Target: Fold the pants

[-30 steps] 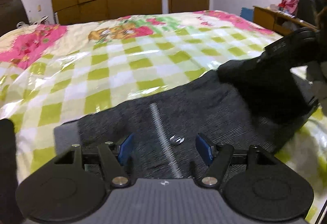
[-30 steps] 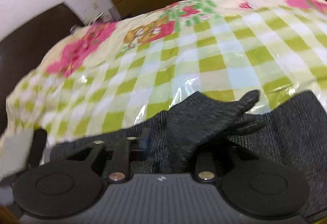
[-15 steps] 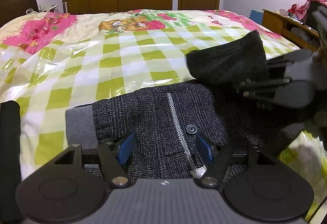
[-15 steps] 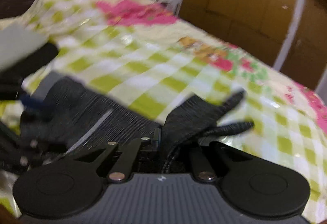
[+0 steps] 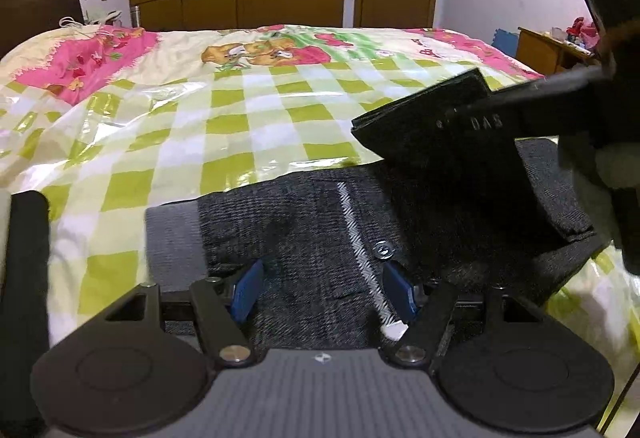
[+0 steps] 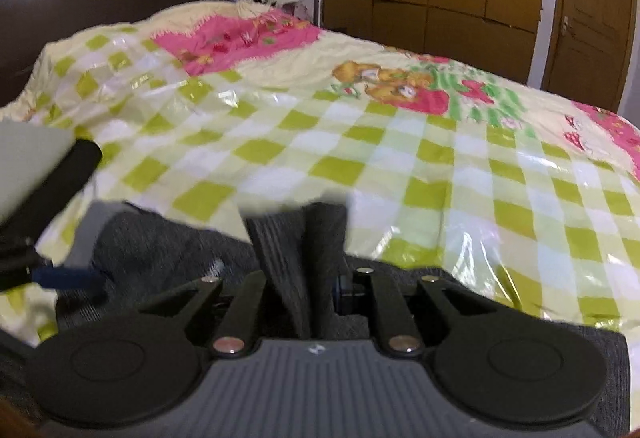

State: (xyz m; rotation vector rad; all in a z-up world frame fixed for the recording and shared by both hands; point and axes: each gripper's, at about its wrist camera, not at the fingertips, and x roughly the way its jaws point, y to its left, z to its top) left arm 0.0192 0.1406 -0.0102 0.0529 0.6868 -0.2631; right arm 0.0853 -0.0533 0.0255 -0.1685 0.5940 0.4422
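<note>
Gripping a raised fold of the dark pants (image 6: 296, 250), the right gripper (image 6: 310, 278) is clamped at 6 o'clock. Left gripper (image 5: 322, 290) hovers wide apart over the waistband button (image 5: 383, 249) on the checked bedspread (image 5: 240, 126).

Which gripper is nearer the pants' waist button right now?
Left. The left gripper sits open right at the button; the right gripper, shut on a lifted fold of the pants, is off to its right.
</note>
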